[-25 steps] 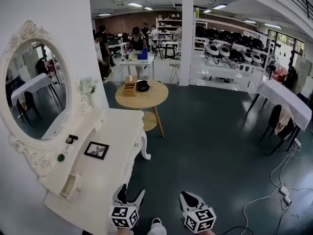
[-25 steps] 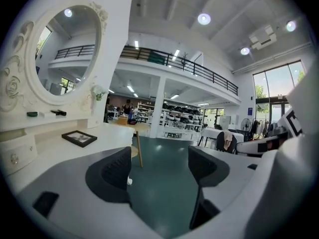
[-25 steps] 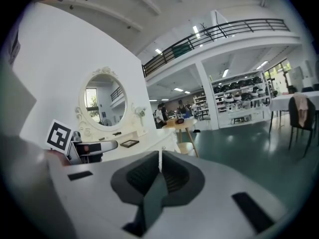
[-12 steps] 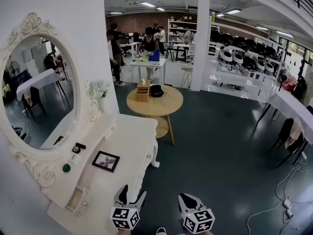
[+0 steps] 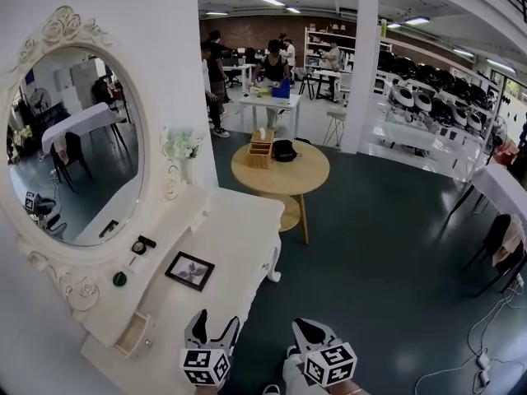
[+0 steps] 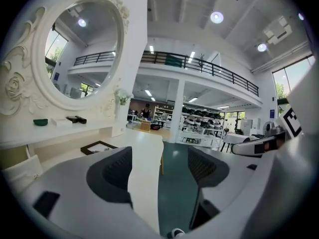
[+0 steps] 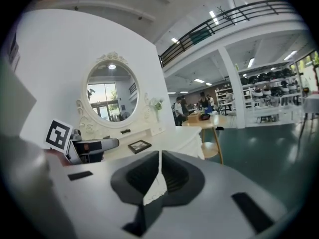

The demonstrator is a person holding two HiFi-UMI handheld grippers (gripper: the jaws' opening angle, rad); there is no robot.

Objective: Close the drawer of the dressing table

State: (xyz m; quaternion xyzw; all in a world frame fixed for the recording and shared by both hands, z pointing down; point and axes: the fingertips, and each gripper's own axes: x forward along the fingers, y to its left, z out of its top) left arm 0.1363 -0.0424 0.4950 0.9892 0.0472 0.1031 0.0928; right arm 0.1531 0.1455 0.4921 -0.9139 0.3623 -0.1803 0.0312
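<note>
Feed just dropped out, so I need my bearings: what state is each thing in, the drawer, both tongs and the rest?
Small drawer: pulled out, open.
Left tongs: open, empty.
Right tongs: shut, nothing held.
Picture frame: lying flat on the dressing table.
Flower vase: upright.

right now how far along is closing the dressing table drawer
Done: nothing yet. The small drawer sticks out of the raised shelf on the dressing table. In hand: nothing. The left gripper is open and empty, the right gripper is shut on nothing, and both hover near the table's near end, clear of the drawer. Left: reach the drawer front and push it in.
</note>
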